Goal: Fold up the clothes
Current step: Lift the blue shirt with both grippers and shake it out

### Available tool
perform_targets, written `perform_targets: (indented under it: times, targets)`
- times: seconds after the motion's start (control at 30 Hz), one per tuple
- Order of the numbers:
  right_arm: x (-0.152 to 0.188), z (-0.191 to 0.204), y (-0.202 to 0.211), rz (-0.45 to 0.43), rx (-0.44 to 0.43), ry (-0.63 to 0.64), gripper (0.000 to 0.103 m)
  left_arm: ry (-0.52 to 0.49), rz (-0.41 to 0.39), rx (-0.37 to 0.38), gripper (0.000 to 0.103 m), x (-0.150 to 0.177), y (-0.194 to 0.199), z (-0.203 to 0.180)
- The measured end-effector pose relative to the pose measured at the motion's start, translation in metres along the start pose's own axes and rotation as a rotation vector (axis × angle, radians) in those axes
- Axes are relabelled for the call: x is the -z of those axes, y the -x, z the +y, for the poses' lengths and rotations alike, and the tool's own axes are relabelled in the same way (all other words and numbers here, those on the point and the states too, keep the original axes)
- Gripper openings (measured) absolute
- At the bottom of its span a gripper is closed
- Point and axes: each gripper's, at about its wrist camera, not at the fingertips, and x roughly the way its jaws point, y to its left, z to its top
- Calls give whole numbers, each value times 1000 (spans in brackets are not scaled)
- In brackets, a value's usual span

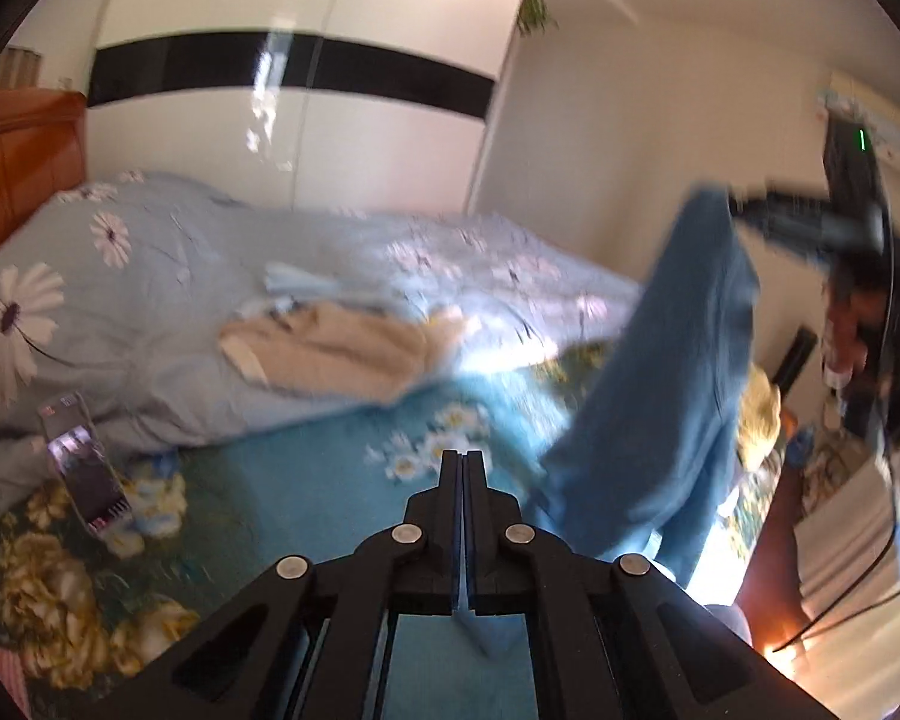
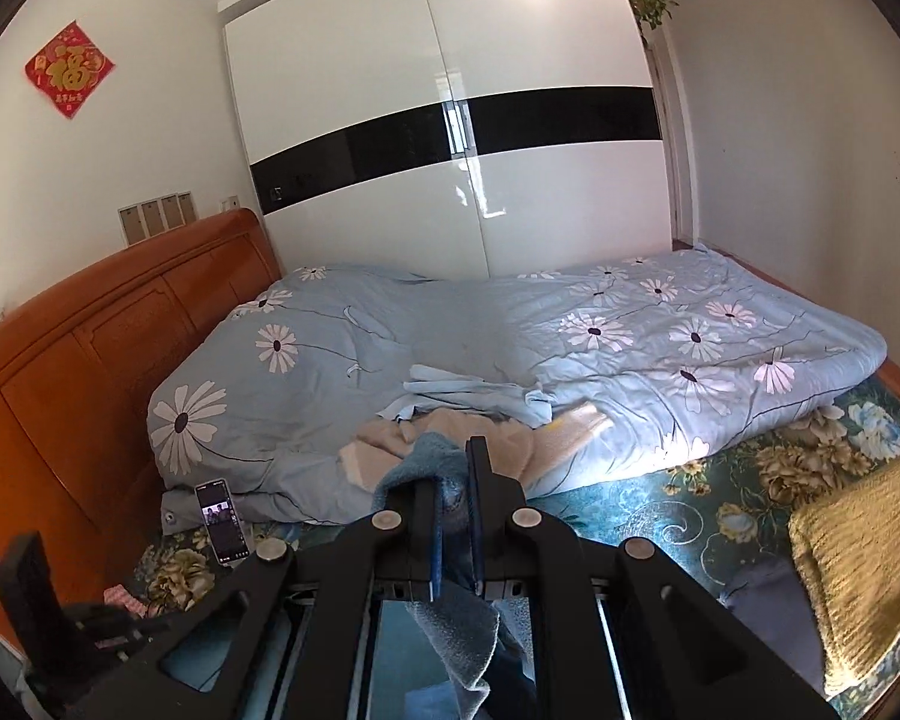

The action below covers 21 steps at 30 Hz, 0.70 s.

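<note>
A blue garment (image 1: 660, 372) hangs in the air at the right of the left wrist view, held up by my right gripper (image 1: 744, 204). In the right wrist view my right gripper (image 2: 453, 468) is shut on a bunched fold of this blue garment (image 2: 432, 456). My left gripper (image 1: 463, 456) is shut, low over the teal floral bedsheet (image 1: 306, 480), with a sliver of light blue cloth (image 1: 480, 630) between the bases of its fingers. A beige garment (image 1: 330, 348) and a light blue garment (image 2: 468, 396) lie crumpled on the bed.
A pale blue daisy quilt (image 2: 570, 348) is heaped along the far side of the bed. A phone (image 2: 222, 522) leans near the wooden headboard (image 2: 90, 348). A yellow knit item (image 2: 858, 552) lies at the right. A white wardrobe (image 2: 450, 120) stands behind.
</note>
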Motion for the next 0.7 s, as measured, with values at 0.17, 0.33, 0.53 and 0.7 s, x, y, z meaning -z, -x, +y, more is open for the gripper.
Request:
perform_targets:
  times: [0.17,0.33,0.53,0.7]
  targets:
    - [-8,9,0,-5,-26,-6,7,-75,110,62,35,33,-43,-52]
    - [-20,25,0,-15,-78,-9,7,-144,105,66,55,42,-62,-92]
    - [-24,46,-1,-15,-118,3,7,-145,54,47,64,22,-90,-115]
    - [-23,52,0,-7,-131,-1,7,-134,34,-37,66,13,-112,-127]
